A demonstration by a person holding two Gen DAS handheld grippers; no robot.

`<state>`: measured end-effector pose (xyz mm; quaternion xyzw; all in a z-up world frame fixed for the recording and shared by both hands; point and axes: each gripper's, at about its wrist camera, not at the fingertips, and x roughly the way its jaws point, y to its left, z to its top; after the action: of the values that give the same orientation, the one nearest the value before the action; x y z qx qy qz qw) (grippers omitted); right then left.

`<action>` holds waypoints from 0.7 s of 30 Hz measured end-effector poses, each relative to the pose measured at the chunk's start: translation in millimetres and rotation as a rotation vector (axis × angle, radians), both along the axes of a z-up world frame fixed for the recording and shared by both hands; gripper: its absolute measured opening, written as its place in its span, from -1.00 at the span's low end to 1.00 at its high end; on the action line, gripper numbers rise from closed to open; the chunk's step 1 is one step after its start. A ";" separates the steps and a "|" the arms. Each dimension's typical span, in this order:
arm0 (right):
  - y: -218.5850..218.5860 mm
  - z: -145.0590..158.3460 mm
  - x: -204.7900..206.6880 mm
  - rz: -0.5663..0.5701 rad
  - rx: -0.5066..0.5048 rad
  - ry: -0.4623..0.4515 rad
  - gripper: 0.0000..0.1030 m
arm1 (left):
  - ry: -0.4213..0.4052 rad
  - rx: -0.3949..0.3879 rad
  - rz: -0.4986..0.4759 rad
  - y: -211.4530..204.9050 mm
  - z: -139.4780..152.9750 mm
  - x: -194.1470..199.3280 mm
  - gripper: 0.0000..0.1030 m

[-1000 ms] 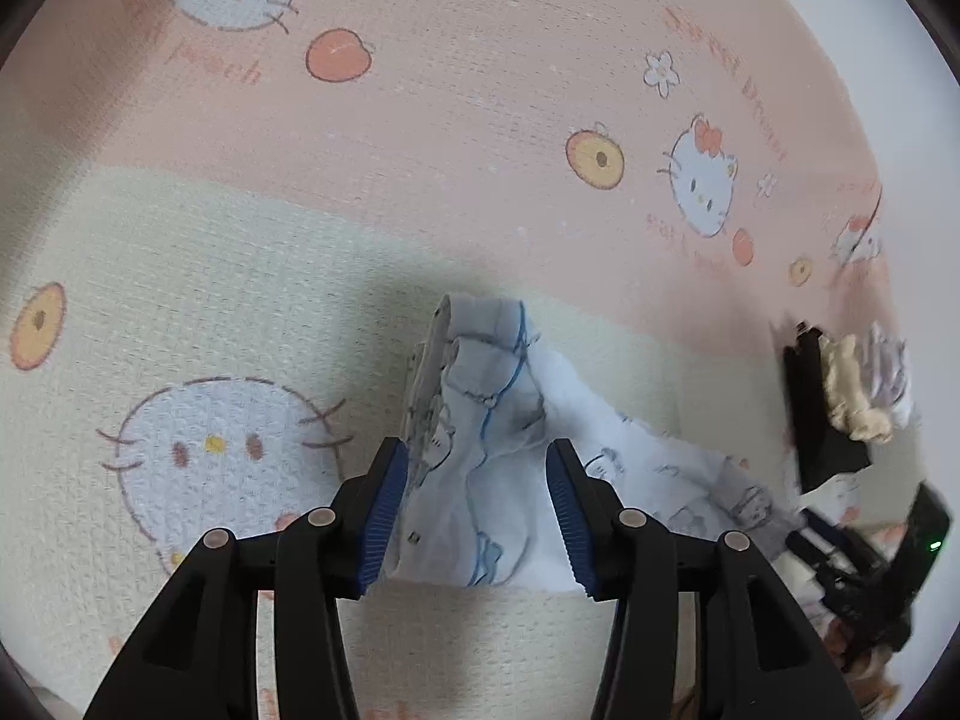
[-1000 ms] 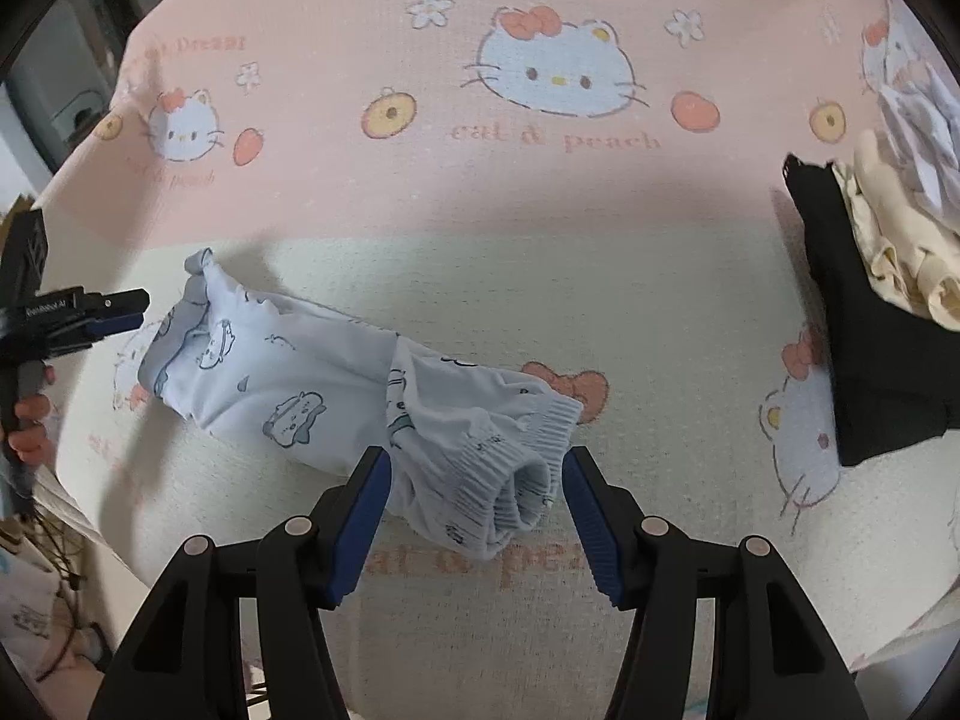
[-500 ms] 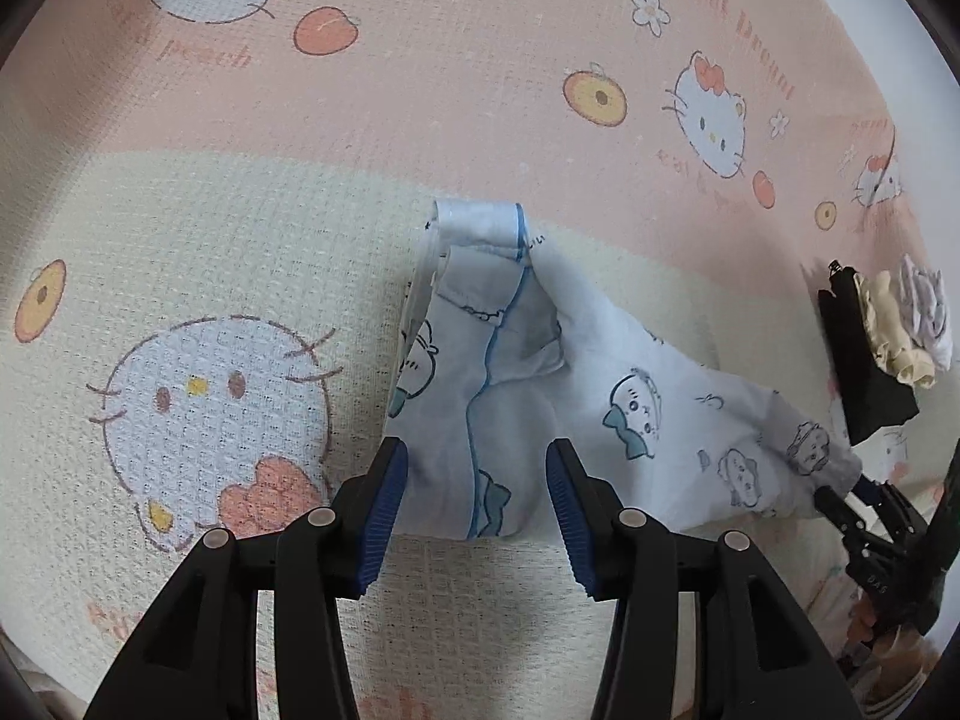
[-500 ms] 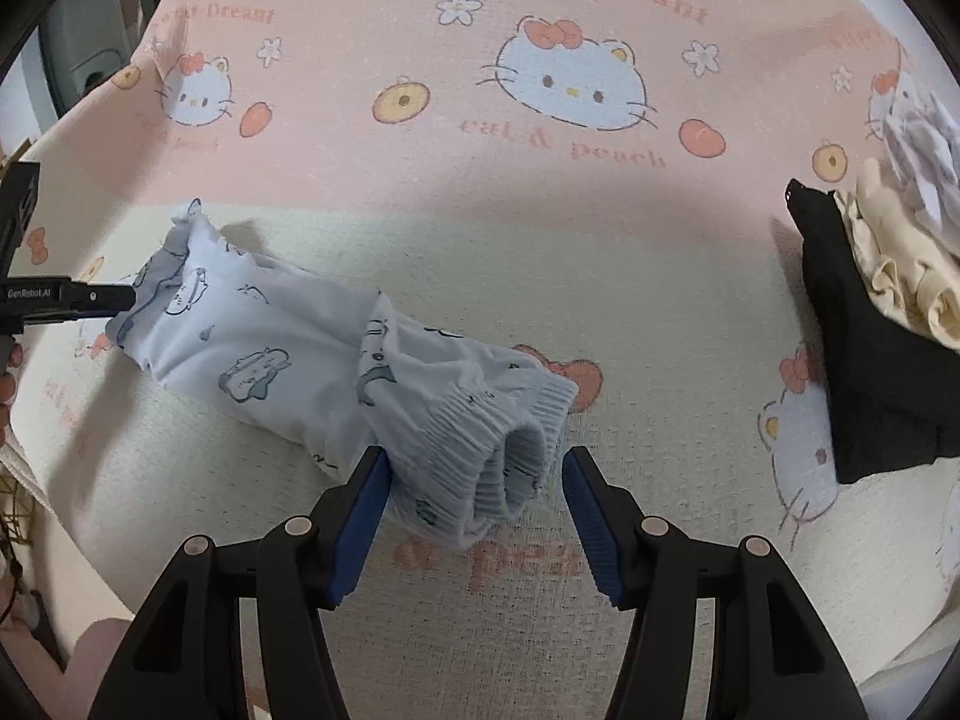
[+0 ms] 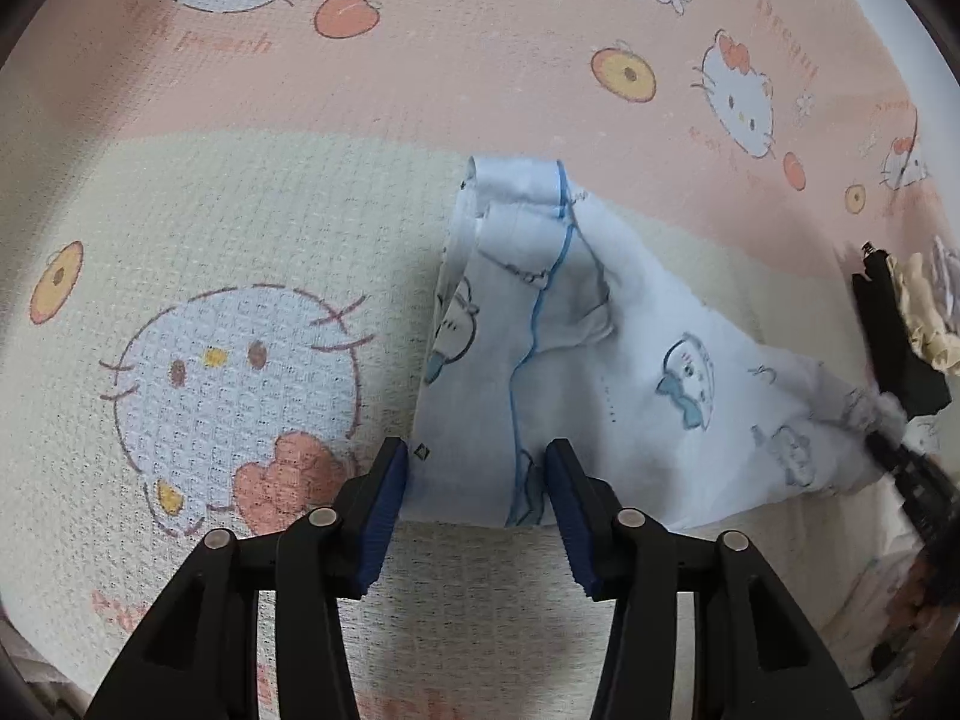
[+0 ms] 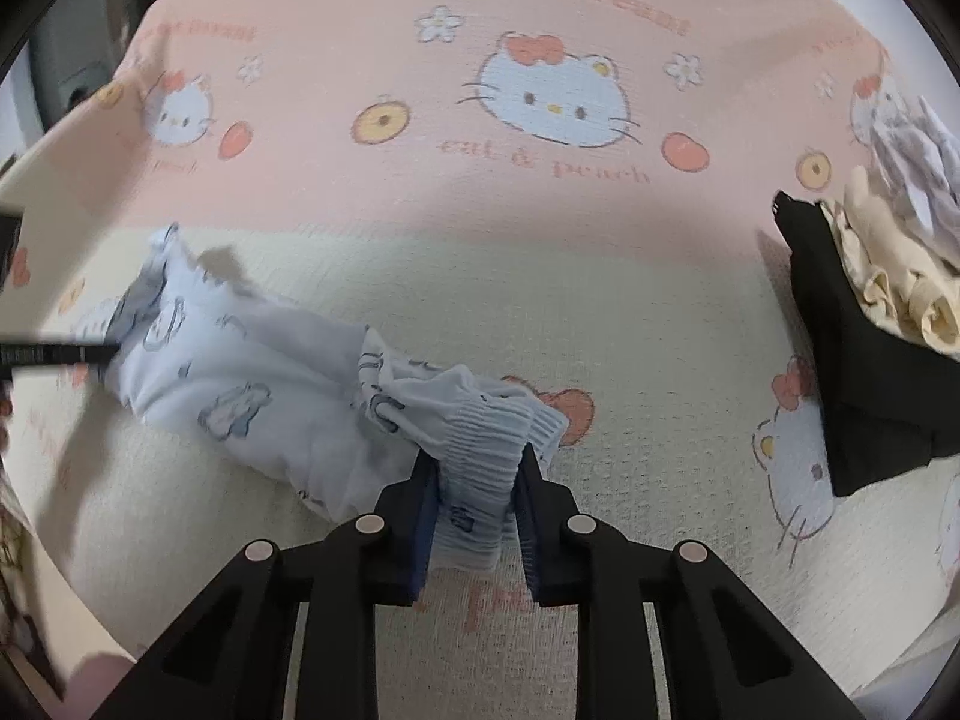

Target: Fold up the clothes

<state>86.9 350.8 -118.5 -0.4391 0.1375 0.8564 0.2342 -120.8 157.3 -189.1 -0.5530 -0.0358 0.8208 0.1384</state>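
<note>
A pair of pale blue printed trousers (image 6: 258, 384) lies stretched across a pink-and-cream cartoon blanket (image 6: 540, 276), its long axis running between the two handheld grippers: waist end at the left gripper (image 5: 477, 462), ribbed cuffs at the right gripper (image 6: 477, 480). In the right wrist view, the right gripper's narrow jaws are closing on the bunched ribbed cuffs (image 6: 492, 426), with the blue pads already pressing the fabric from both sides. In the left wrist view, the left gripper's jaws are also closing, standing moderately apart astride the near edge of the waist end (image 5: 510, 324); cloth sits between the pads, but whether they pinch it yet cannot be told. Each gripper is thus at its own end, and the fold appears to hinge on carrying one end along that axis toward the other. The garment looks soft and thin, rumpled, printed with small cartoon animals and trimmed with a blue seam line. A stack of folded clothes (image 6: 870, 324), black beneath cream and white, sits well apart at far right.
</note>
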 end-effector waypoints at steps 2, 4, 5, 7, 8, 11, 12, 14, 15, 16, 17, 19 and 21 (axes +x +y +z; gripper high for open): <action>10.8 3.3 0.9 -0.030 -0.045 0.021 -0.59 | 0.003 0.002 0.009 -1.4 -1.9 -0.3 -0.32; 22.9 2.1 -0.2 -0.061 -0.086 0.020 -0.60 | 0.005 0.002 0.012 -2.5 -2.2 -1.2 -0.36; 29.5 0.4 -1.1 -0.075 -0.112 0.018 -0.60 | 0.005 -0.001 0.016 -3.4 -2.2 -2.0 -0.36; 38.5 -4.9 -3.3 -0.097 -0.144 0.000 -0.60 | 0.000 0.001 0.020 -5.7 -3.0 -3.7 -0.36; 42.8 -7.6 -4.4 -0.107 -0.159 -0.009 -0.60 | -0.002 0.000 0.021 -6.8 -4.1 -4.2 -0.36; 49.0 -21.9 -7.1 -0.140 -0.186 -0.062 -0.60 | -0.005 0.010 0.021 -12.2 -8.1 -3.9 -0.36; 50.3 -26.1 -7.6 -0.148 -0.198 -0.073 -0.60 | -0.005 0.021 0.024 -14.5 -8.6 -3.2 -0.36; 52.4 -28.6 -5.0 -0.165 -0.217 -0.060 -0.60 | 0.002 0.013 0.019 -14.4 -8.5 -1.8 -0.36; 52.9 -28.5 -3.7 -0.165 -0.223 -0.052 -0.60 | 0.011 -0.002 0.011 -12.5 -7.5 -0.5 -0.36; 53.3 -28.3 -2.5 -0.165 -0.230 -0.044 -0.60 | 0.018 -0.009 0.009 -10.6 -6.9 0.7 -0.35; 53.8 -28.1 -1.2 -0.164 -0.236 -0.036 -0.60 | 0.017 0.014 0.022 -13.4 -5.7 1.8 -0.33; 53.2 -26.5 2.9 -0.151 -0.232 -0.009 -0.56 | 0.013 0.058 0.050 -19.0 -3.1 4.0 -0.34; 50.4 -22.6 10.5 -0.131 -0.210 0.021 -0.31 | 0.010 0.121 0.086 -28.1 1.7 6.3 -0.34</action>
<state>97.4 401.2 -141.1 -0.4425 0.2571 0.8247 0.2407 -114.4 129.2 -187.5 -0.5375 -0.1086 0.8251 0.1362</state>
